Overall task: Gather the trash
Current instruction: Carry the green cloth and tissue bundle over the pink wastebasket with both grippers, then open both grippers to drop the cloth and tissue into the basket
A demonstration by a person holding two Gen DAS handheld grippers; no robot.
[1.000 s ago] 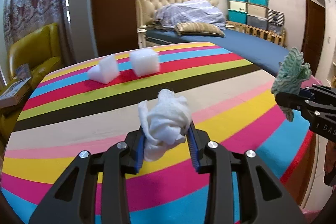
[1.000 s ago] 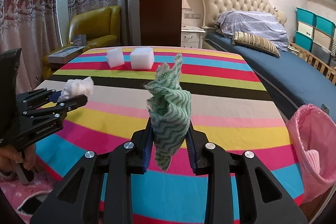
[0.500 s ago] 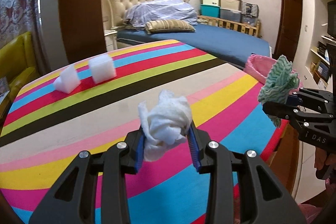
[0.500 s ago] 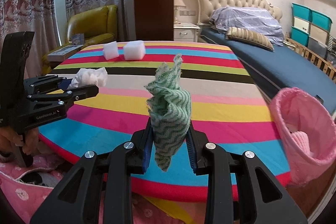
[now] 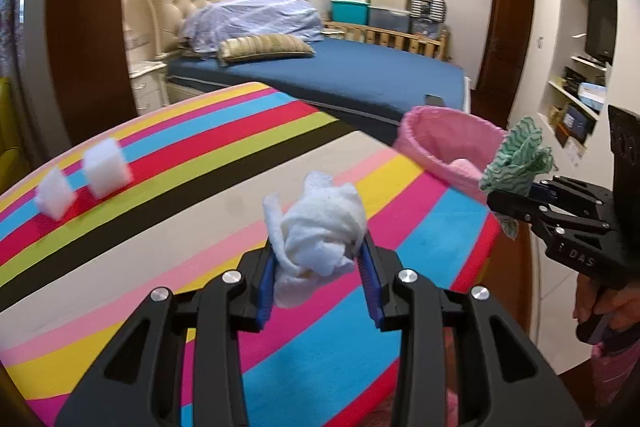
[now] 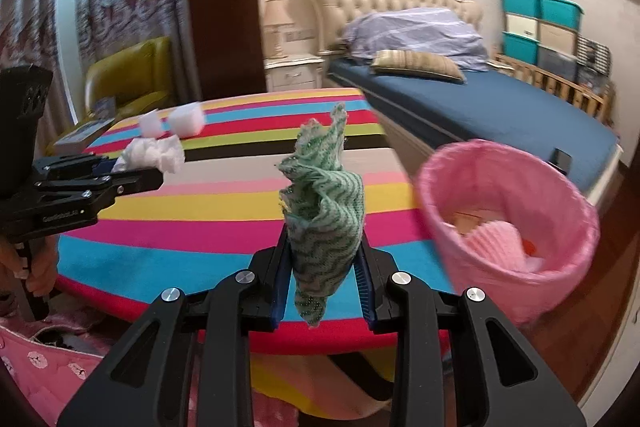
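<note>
My left gripper (image 5: 318,255) is shut on a crumpled white tissue (image 5: 320,227) and hangs over the striped table (image 5: 180,195). My right gripper (image 6: 324,259) is shut on a green-and-white patterned cloth (image 6: 324,207), past the table's near right edge. A pink-lined trash bin (image 6: 560,211) stands just right of the cloth, beside the table, with some trash inside. From the left wrist view, the right gripper (image 5: 508,203) holds the green cloth (image 5: 516,159) in front of the bin (image 5: 440,131). From the right wrist view, the left gripper (image 6: 148,175) carries the tissue (image 6: 154,153) at the left.
Two white foam blocks (image 5: 106,167) (image 5: 54,197) lie on the table's far left stripes. A blue bed (image 5: 360,75) runs behind the table and bin. A yellow armchair (image 6: 132,75) sits at the far left. Shelves (image 5: 576,95) line the right wall.
Both grippers have swung right across the table with their loads. The pink bin has come into the left wrist view and grown larger and nearer in the right wrist view.
</note>
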